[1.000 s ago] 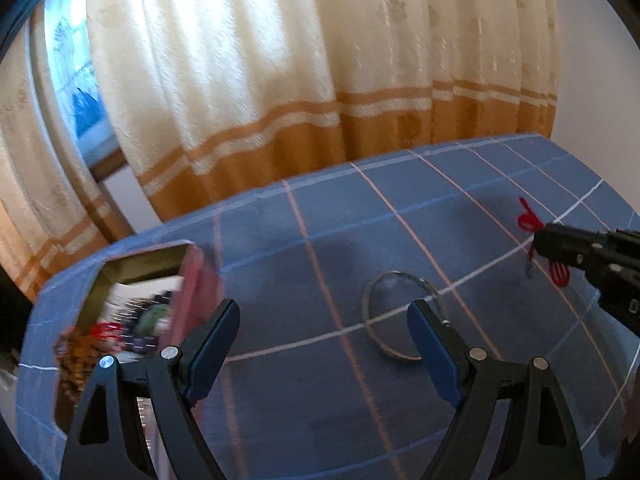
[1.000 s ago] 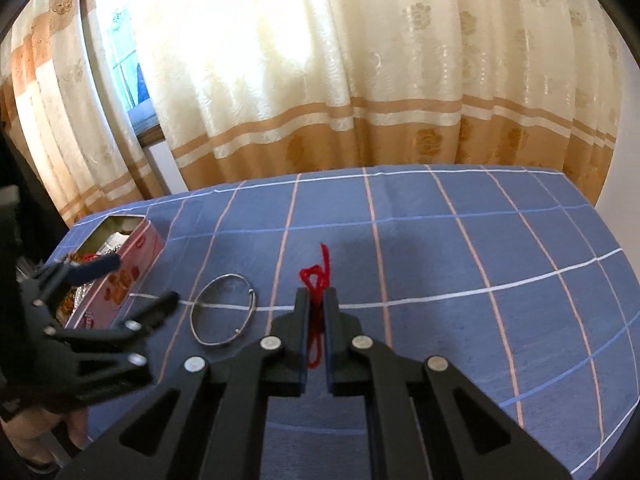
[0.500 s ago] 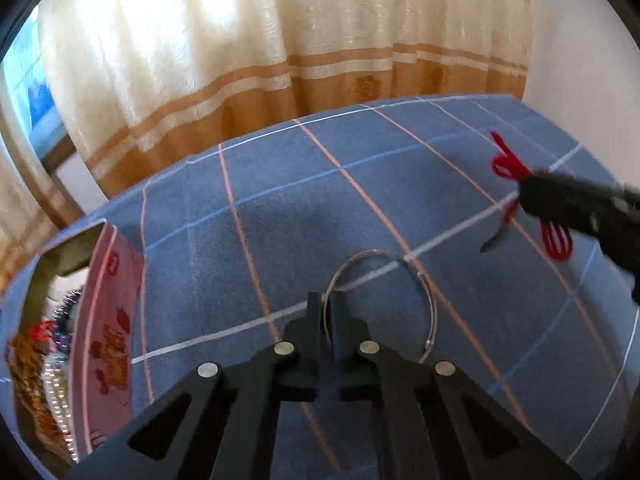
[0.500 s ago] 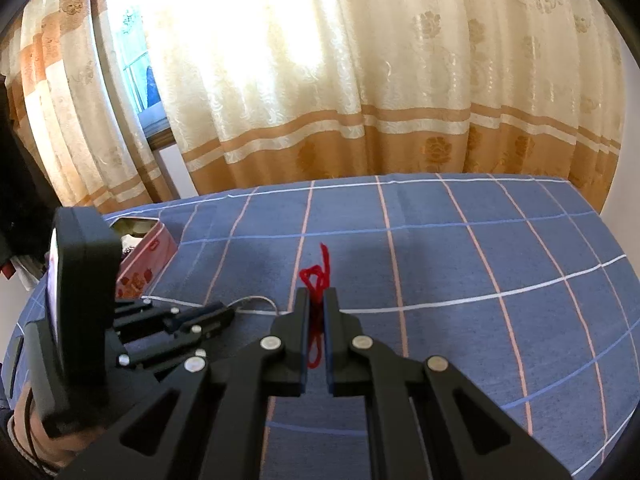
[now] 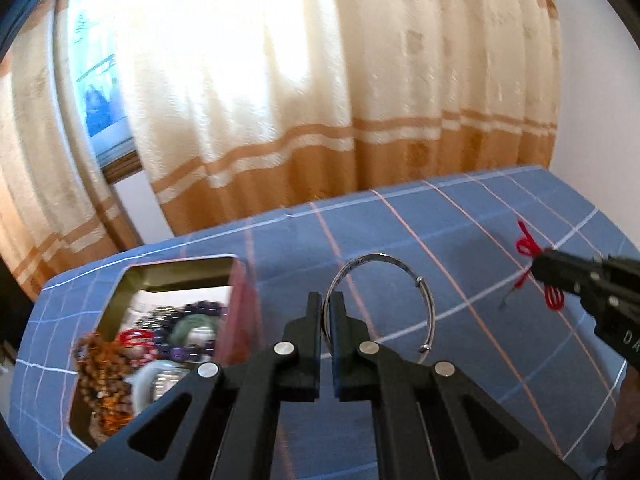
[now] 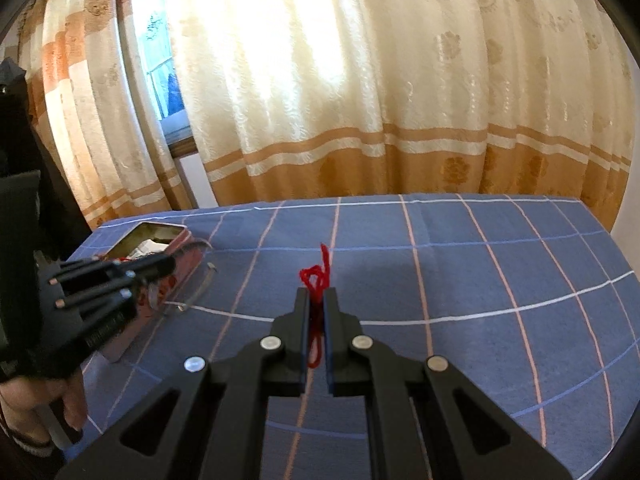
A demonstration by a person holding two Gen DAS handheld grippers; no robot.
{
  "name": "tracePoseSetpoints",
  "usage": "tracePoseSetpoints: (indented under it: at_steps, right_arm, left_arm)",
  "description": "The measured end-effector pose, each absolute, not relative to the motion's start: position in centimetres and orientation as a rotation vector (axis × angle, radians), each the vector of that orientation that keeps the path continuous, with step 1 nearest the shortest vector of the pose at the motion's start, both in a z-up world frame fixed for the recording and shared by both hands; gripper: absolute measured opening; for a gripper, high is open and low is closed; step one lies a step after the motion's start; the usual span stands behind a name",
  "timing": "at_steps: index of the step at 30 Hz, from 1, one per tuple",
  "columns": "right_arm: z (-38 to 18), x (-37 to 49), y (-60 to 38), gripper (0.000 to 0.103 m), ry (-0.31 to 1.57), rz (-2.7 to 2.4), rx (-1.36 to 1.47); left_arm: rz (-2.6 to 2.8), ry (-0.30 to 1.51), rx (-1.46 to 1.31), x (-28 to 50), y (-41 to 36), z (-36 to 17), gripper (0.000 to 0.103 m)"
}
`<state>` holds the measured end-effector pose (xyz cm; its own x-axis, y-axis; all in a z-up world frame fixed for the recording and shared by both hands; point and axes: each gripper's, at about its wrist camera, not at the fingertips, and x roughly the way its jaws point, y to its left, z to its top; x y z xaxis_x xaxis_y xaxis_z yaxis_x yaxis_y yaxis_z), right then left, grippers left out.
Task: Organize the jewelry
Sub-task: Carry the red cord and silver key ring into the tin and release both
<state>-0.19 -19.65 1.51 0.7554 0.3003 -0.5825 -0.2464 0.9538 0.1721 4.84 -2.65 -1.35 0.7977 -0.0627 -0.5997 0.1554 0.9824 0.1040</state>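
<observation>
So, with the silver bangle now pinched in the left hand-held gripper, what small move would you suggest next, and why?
Probably carry the bangle a little leftward over the open tin before releasing. The left hand-held gripper is shut on its rim, and the tin, which already holds beads, sits just to its left. The right hand-held gripper is holding the red string.

Desk (image 6: 500, 264), blue checked cloth: right half open, bare to the far edge. Left end: open tin (image 5: 120, 288), heaped with beads, blocks low passage. Behind: curtain (image 6: 360, 100) hangs along the far edge, closing off passage beyond.
</observation>
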Motion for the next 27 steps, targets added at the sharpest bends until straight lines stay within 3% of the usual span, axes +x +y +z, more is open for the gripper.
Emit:
tracePoseSetpoints:
  at_steps: [27]
  right_arm:
    - [6.3,-0.7,-10.7,0.008,0.523,0.457,-0.007]
  left_arm:
    - [0.111,0.522,0.036,3.0,7.5,1.8,0.003]
